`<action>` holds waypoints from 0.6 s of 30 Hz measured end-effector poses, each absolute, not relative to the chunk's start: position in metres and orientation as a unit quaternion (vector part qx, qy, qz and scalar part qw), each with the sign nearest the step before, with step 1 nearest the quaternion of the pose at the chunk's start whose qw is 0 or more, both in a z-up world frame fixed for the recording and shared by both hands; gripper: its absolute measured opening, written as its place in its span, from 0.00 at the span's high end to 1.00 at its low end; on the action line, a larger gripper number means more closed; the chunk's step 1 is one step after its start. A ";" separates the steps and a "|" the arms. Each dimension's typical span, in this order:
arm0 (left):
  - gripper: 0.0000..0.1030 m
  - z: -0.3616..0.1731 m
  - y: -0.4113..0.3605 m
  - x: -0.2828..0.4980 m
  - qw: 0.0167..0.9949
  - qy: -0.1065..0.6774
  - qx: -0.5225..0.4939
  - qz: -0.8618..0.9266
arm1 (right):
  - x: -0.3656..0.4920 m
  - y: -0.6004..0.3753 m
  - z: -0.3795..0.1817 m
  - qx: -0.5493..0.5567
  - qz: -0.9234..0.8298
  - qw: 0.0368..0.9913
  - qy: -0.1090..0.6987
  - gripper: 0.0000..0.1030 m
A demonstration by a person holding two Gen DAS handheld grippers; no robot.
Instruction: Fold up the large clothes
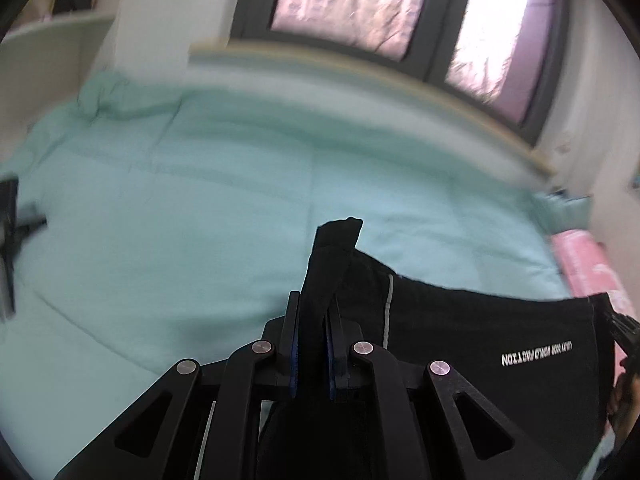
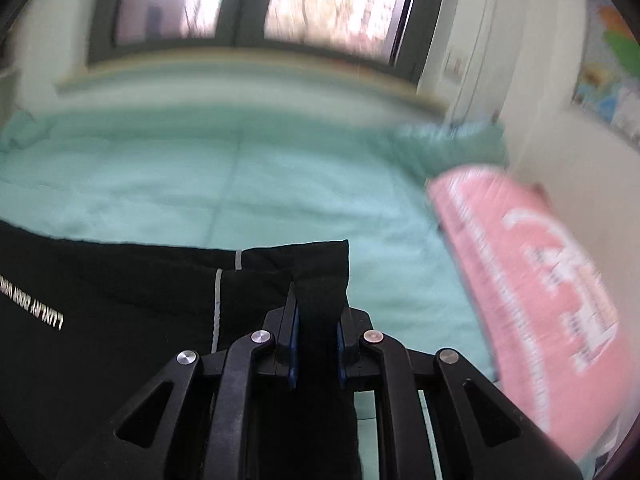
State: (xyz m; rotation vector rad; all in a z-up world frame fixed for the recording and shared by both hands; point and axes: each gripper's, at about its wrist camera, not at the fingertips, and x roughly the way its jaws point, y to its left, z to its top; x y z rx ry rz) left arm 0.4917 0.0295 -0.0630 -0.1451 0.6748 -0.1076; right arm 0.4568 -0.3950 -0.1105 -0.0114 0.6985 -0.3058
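A black garment [image 1: 460, 332] with white lettering and a grey seam stripe hangs stretched between both grippers above a mint green bed cover [image 1: 180, 208]. In the left wrist view my left gripper [image 1: 313, 312] is shut on the garment's left corner, and a flap of black cloth sticks up past the fingertips. In the right wrist view my right gripper [image 2: 316, 300] is shut on the other corner of the black garment [image 2: 132, 292], whose edge runs off to the left. The cloth below both grippers is hidden by the jaws.
A pink printed pillow or quilt [image 2: 540, 280] lies at the bed's right side, near a white wall. A window [image 1: 360, 4] with a wooden sill runs behind the bed. A dark stand-like object [image 1: 10, 236] sits at the left edge of the bed.
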 end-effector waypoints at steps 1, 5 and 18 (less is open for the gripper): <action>0.90 -0.080 0.030 0.501 0.934 0.347 -0.072 -0.045 | 0.471 -0.391 -0.129 -0.016 -0.153 0.920 0.361 0.86; 0.86 -0.154 0.035 0.537 0.902 0.420 -0.093 -0.039 | 0.500 -0.391 -0.206 -0.004 -0.118 0.892 0.437 0.82; 0.47 -0.110 0.112 0.491 0.901 0.382 -0.190 -0.078 | 0.398 -0.438 -0.142 0.178 0.013 0.937 0.302 0.58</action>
